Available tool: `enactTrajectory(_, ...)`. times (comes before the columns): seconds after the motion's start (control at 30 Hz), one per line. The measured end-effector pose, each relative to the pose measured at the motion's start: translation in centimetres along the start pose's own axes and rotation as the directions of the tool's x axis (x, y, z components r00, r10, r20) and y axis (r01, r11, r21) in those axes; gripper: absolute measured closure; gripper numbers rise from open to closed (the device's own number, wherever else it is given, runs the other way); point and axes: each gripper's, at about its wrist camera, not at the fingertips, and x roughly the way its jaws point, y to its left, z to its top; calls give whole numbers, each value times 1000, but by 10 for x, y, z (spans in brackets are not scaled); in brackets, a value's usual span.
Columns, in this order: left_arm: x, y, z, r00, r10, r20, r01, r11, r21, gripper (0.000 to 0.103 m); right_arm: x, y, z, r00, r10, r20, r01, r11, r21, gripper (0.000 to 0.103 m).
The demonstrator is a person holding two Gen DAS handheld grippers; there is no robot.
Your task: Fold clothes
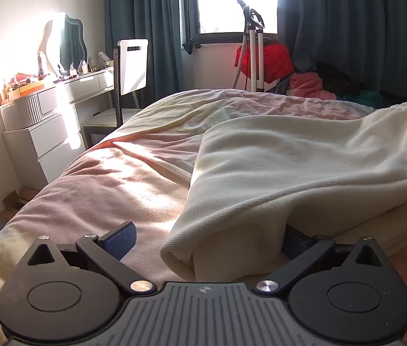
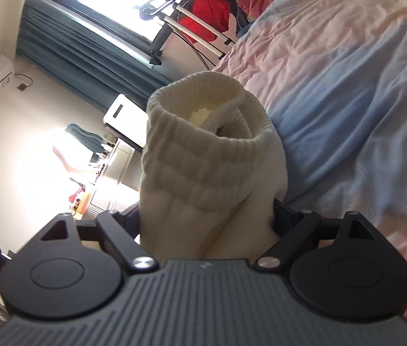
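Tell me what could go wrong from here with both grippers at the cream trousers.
1. The right gripper stands wide around the ribbed waistband, not pinching; the bunched end may slump and undo the fold.
2. The left gripper is open too, with the trouser leg's cuff lying loose between its fingers; closing now could grab the pink bedsheet too.

The left claw (image 1: 203, 242) points slightly downward over the bed (image 1: 102, 178), jaws spread wide; its blue left pad (image 1: 121, 238) hangs free just above the bed, apart from any cloth. The right claw (image 2: 206, 219) is rolled sideways relative to the bed, jaws spread wide, cream fabric (image 2: 200, 178) standing between them; whether the pads press on it cannot be told.
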Motion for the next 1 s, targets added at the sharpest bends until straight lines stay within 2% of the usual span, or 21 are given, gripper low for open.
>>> enactTrajectory(0.1, 2, 2, -1, 1000, -12, -15, 12, 1000, -17, 0, 13, -15, -8, 993, -100, -66, 100, 995, 8, 14)
enactTrajectory(0.17, 2, 1, -1, 1000, -12, -19, 12, 1000, -18, 0, 24, -24, -17, 976, -176, -128, 176, 984, -12, 14)
enactTrajectory(0.23, 2, 1, -1, 999, -15, -29, 15, 1000, -12, 0, 31, -23, -23, 967, -213, -142, 206, 977, -63, 14)
enactTrajectory(0.3, 1, 2, 0, 999, -26, -46, 26, 1000, -6, 1, 27, -18, -21, 966, -226, -127, 218, 973, -73, 24)
enactTrajectory(0.37, -2, 4, 3, 997, -56, -61, 55, 998, -15, 1, 23, -14, -19, 965, -237, -111, 229, 970, -82, 45)
enactTrajectory(0.47, -14, 14, 9, 983, -167, -79, 162, 985, -67, 1, 9, -8, -15, 973, -222, -68, 217, 974, -70, 60)
enactTrajectory(0.53, -25, 28, 10, 955, -294, -38, 286, 948, -140, 1, 1, -2, -11, 976, -214, -28, 211, 975, -70, 63)
enactTrajectory(0.57, -29, 35, 11, 942, -334, -24, 325, 930, -171, 1, 0, 3, -8, 977, -212, -11, 210, 975, -71, 65)
enactTrajectory(0.7, -22, 64, 15, 894, -445, 55, 437, 838, -327, 0, -4, 8, -1, 980, -196, 22, 197, 979, -60, 66)
enactTrajectory(0.77, -3, 77, 16, 887, -458, 62, 439, 791, -427, 0, -4, 8, 0, 980, -198, 30, 200, 978, -65, 66)
enactTrajectory(0.83, 25, 88, 15, 872, -488, 35, 432, 735, -523, 2, -3, 8, 0, 979, -199, 37, 202, 977, -69, 66)
enactTrajectory(0.93, 67, 95, 6, 829, -559, -37, 411, 652, -637, 7, -2, 7, 1, 981, -192, 43, 194, 979, -65, 66)
enactTrajectory(0.97, 79, 97, 3, 816, -575, -57, 399, 632, -665, 7, -2, 7, 1, 981, -191, 42, 194, 979, -70, 66)
enactTrajectory(1.0, 85, 96, 1, 812, -580, -70, 387, 624, -679, 8, -2, 7, 1, 981, -191, 42, 194, 978, -74, 66)
